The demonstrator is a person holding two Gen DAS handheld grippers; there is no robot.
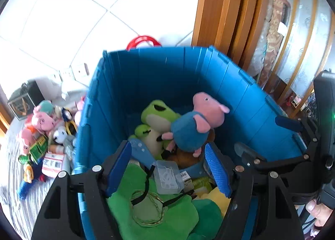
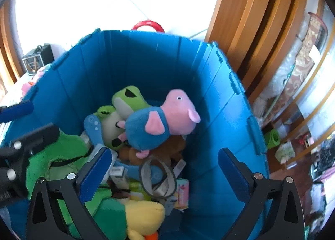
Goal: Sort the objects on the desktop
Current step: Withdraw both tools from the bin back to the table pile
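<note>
Pig plush (image 2: 161,123) atop pile in blue bin (image 2: 146,61): soft, light, squashy; pinch round body. Left gripper (image 1: 168,168), right gripper (image 2: 165,175): jaws open, empty.

White floor tiles (image 1: 88,9) stretch away on the far side, a wooden door frame (image 2: 247,20) stands at right, with patterned glass cabinet doors (image 1: 303,36) beyond.
</note>
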